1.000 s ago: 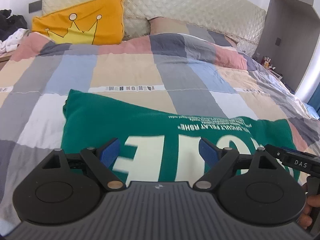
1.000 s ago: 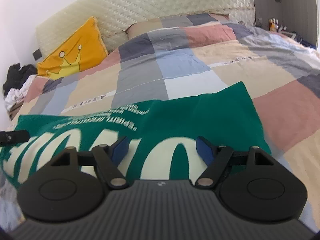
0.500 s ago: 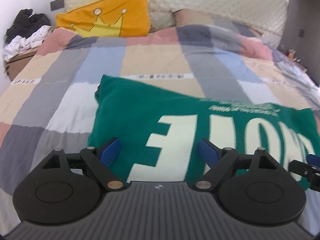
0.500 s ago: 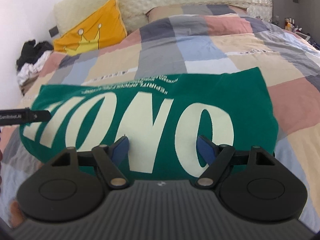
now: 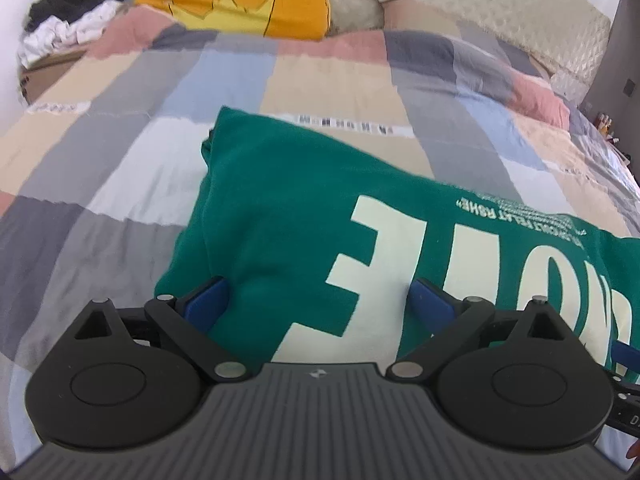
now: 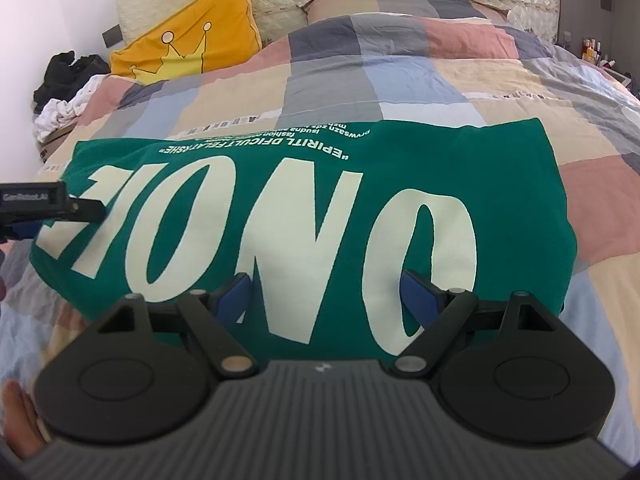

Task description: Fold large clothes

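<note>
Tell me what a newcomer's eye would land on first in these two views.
First, the green shirt with huge cream letters, lying folded across the near part of the patchwork quilt. Next, the yellow crown pillow propped against the headboard at the far left. Both the left gripper and right gripper hang open above the shirt's near edge.

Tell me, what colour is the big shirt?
The shirt is green with cream letters; right wrist view shows it best.
</note>
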`<control>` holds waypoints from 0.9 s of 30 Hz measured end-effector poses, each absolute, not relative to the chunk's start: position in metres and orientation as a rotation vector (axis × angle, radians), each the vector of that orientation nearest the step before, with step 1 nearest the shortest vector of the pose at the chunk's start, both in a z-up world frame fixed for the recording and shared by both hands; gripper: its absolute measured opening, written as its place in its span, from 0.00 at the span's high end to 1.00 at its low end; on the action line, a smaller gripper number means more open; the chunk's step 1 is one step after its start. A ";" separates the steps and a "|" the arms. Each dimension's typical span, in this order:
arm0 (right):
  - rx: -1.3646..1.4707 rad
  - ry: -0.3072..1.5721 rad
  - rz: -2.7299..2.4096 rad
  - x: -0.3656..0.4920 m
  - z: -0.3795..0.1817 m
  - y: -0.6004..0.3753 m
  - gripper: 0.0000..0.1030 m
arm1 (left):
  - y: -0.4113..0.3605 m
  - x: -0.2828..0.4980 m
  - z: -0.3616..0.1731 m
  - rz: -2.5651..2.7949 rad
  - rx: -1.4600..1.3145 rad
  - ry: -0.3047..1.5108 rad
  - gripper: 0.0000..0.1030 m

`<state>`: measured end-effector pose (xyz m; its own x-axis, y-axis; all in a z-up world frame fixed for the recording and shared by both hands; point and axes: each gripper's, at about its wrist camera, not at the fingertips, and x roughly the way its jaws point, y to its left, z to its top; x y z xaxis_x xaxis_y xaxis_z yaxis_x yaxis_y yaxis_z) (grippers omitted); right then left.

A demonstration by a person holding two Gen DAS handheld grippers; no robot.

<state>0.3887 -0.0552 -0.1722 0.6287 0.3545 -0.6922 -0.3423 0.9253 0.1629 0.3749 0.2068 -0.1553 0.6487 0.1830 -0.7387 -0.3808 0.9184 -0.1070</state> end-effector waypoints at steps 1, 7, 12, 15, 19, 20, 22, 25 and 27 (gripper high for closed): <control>0.019 0.797 0.400 0.389 -0.172 -0.056 0.18 | 0.204 0.371 -0.152 0.333 -0.263 0.791 0.04; 0.021 0.796 0.402 0.389 -0.172 -0.056 0.18 | 0.193 0.325 -0.128 0.277 -0.366 0.651 0.04; 0.019 0.794 0.399 0.388 -0.171 -0.055 0.18 | 0.183 0.297 -0.131 0.188 -0.518 0.634 0.04; 0.019 0.793 0.396 0.388 -0.171 -0.055 0.18 | 0.184 0.302 -0.148 0.152 -0.640 0.706 0.04; 0.018 0.791 0.394 0.388 -0.171 -0.054 0.18 | 0.192 0.310 -0.176 0.135 -0.812 0.779 0.04; 0.018 0.791 0.393 0.388 -0.171 -0.054 0.18 | 0.197 0.313 -0.186 0.125 -0.877 0.804 0.04; 0.018 0.790 0.393 0.388 -0.171 -0.055 0.18 | 0.205 0.317 -0.204 0.115 -0.994 0.837 0.04; 0.016 0.787 0.389 0.387 -0.171 -0.054 0.18 | 0.215 0.320 -0.226 0.133 -1.158 0.842 0.04; 0.015 0.786 0.388 0.387 -0.171 -0.054 0.18 | 0.218 0.321 -0.233 0.142 -1.211 0.826 0.03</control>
<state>0.3871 -0.0539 -0.1714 0.6397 0.3456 -0.6866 -0.3344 0.9294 0.1563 0.3212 0.2176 -0.2333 0.7076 -0.3203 -0.6299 -0.5121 0.3818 -0.7694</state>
